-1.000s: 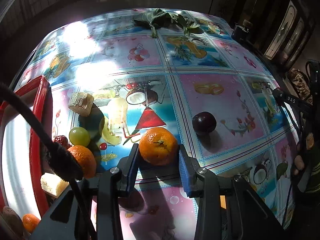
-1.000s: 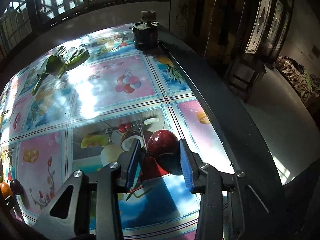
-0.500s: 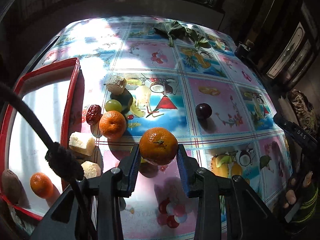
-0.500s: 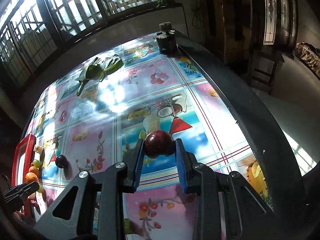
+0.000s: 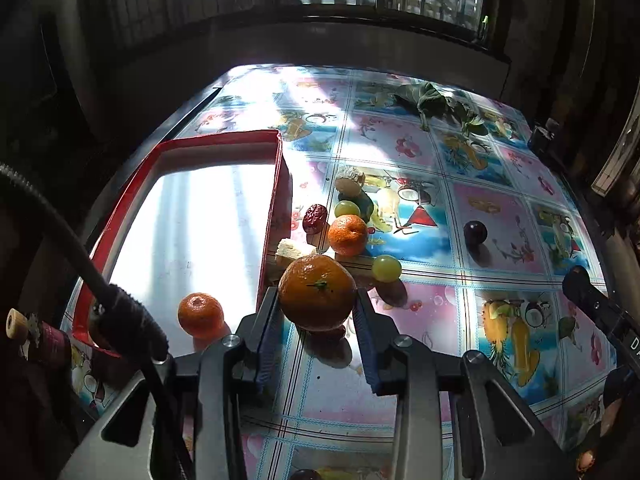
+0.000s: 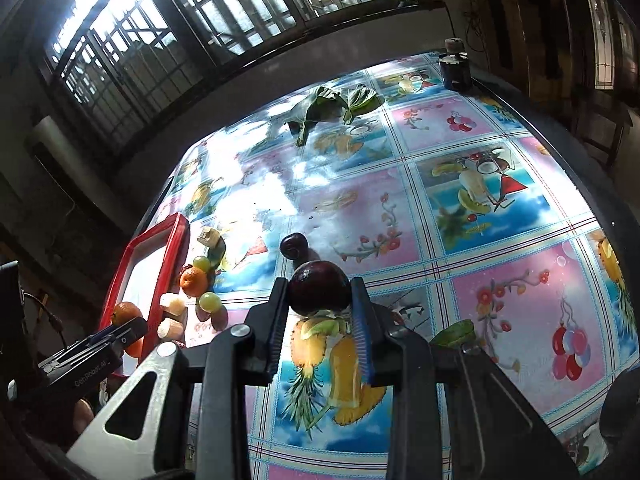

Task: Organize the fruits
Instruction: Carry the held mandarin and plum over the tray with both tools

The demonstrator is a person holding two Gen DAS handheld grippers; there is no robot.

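Tilting downward above the table [image 5: 400,408], left gripper [image 5: 316,312] pinching an orange [image 5: 317,293], right gripper [image 6: 319,302] a plum [image 6: 319,288].

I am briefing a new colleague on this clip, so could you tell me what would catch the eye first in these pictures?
Each gripper carries a fruit above the fruit-print tablecloth: the left gripper clamps a large orange, the right gripper a dark plum. At the table's left lies a red-rimmed tray holding one small orange, with loose fruit clustered beside its right rim.
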